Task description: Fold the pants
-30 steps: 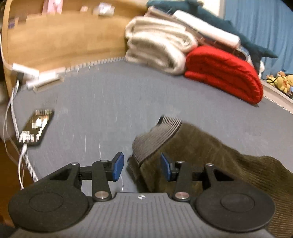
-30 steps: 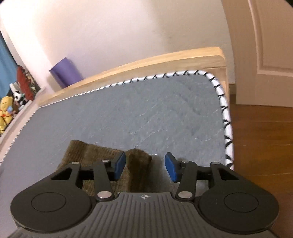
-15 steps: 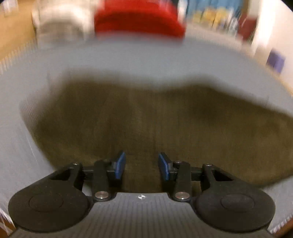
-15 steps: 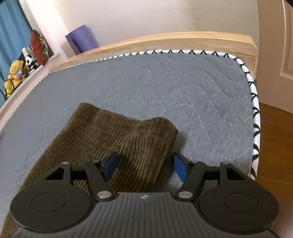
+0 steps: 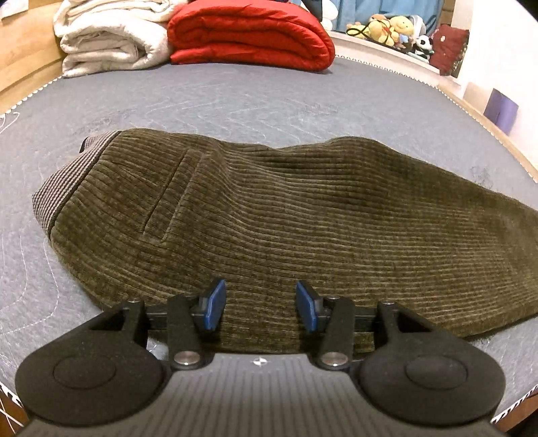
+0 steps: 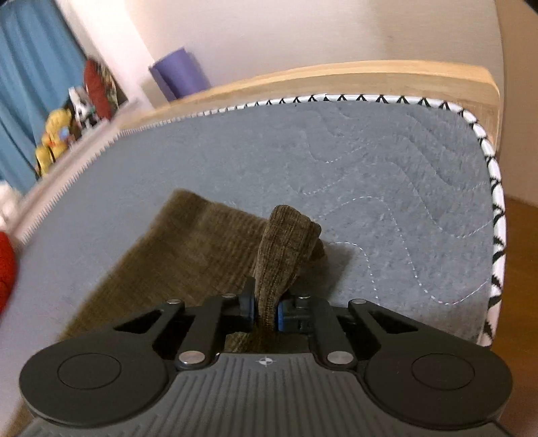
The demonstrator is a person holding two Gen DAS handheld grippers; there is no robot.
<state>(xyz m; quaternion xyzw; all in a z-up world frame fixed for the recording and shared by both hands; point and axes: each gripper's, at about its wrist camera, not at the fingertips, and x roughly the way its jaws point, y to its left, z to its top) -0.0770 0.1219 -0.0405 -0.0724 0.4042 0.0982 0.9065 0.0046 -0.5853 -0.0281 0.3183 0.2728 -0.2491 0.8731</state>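
Olive corduroy pants (image 5: 285,215) lie lengthwise across the grey mattress (image 5: 235,97), with the ribbed waistband (image 5: 64,181) at the left. My left gripper (image 5: 259,304) hovers at the near long edge of the pants. Its jaws are opening, and the fabric lies under the gap with the blue pads (image 5: 215,304) not pressing it. In the right wrist view my right gripper (image 6: 266,311) is shut on the leg end (image 6: 289,242), which stands up bunched between the pads. The rest of the leg (image 6: 201,245) lies flat to the left.
A folded red blanket (image 5: 248,33) and a cream blanket (image 5: 107,37) sit at the far edge, with plush toys (image 5: 390,25) behind. A wooden bed frame (image 6: 336,75) and a purple roll (image 6: 180,75) bound the foot end. The mattress edge (image 6: 494,201) drops off at the right.
The left view swung from the waistband corner to face the pants' long side. The right gripper closed on the leg end, which now stands pinched up.
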